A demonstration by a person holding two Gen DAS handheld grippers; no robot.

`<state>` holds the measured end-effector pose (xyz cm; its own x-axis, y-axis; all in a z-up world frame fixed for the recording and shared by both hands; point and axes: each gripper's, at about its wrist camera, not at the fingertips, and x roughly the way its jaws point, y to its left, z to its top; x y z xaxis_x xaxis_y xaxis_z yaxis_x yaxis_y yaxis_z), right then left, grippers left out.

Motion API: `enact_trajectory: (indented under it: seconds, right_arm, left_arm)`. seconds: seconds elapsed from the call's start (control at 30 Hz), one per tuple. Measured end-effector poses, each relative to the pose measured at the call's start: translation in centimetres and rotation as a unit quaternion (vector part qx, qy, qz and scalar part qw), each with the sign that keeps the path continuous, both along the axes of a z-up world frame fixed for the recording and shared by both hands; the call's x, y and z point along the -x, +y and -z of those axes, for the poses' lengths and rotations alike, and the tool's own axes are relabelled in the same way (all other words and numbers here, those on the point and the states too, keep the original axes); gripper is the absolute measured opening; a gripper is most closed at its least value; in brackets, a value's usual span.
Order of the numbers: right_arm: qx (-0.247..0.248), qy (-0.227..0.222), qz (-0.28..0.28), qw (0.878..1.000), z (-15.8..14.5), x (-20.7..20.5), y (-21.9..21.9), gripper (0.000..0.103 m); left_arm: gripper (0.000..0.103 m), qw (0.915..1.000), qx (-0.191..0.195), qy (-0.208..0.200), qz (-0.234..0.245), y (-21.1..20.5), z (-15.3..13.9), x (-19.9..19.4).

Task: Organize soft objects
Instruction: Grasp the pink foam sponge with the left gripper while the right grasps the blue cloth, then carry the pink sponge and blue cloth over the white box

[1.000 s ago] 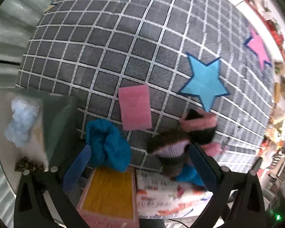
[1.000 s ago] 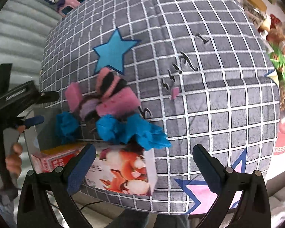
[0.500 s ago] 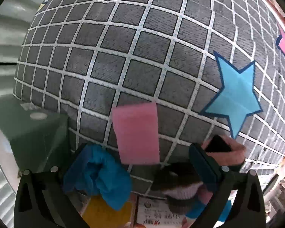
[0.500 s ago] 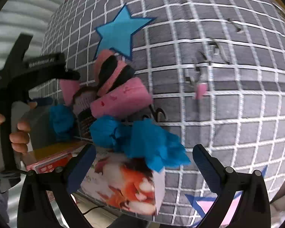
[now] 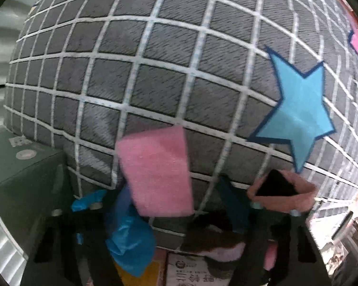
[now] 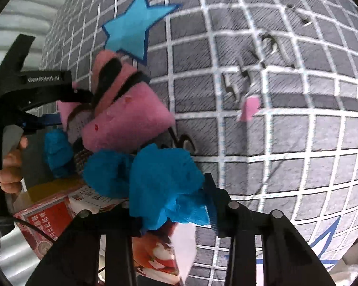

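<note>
Blue cloth (image 6: 164, 186) pinched in right claw (image 6: 171, 217); left claw (image 5: 176, 205) narrowed around pink sponge (image 5: 157, 174).

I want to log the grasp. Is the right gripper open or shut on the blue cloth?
Shut on it. In the right wrist view the right gripper has its fingers pressed into the crumpled blue cloth from both sides.

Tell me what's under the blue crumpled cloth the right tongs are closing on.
Under the blue cloth, a printed box with red and white pictures shows, with a red box beside it. The cloth hides the printed box's top, and the right tongs cover more.
</note>
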<state>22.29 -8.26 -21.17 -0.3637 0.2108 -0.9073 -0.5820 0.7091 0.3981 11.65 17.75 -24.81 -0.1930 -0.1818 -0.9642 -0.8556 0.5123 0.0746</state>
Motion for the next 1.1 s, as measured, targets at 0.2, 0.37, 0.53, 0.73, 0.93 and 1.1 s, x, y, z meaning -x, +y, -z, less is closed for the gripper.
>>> enact_trajectory:
  seconds: [0.2,0.37,0.53,0.73,0.93,1.1]
  right_arm:
    - [-0.034,-0.020,0.020,0.999,-2.6,-1.4,-1.6,0.038]
    - [-0.051,-0.019,0.042,0.998,-4.0,-2.6,-3.0,0.038]
    - [-0.061,-0.021,0.058,0.996,-5.7,-3.8,-5.0,0.038]
    - [-0.068,-0.025,0.076,0.994,-6.5,-3.7,-5.6,0.038]
    - [-0.069,-0.035,0.085,0.993,-7.5,-3.4,-6.7,0.038]
    - [-0.070,-0.038,0.096,0.992,-8.4,-2.9,-8.0,0.038]
  left_arm:
    - [0.050,0.9983,-0.034,-0.015,0.045,-0.2,-3.0,-1.1]
    - [0.050,0.9947,-0.066,-0.043,0.066,-0.7,-7.2,-2.1]
    - [0.050,0.9889,-0.090,-0.080,0.087,-1.6,-12.0,-2.3]
    - [0.050,0.9778,-0.102,-0.120,0.139,-5.6,-16.8,-2.7]
    - [0.050,0.9652,-0.096,-0.144,0.196,-12.1,-17.9,-1.2]
    - [0.050,0.9561,-0.086,-0.151,0.236,-14.8,-17.6,0.4]
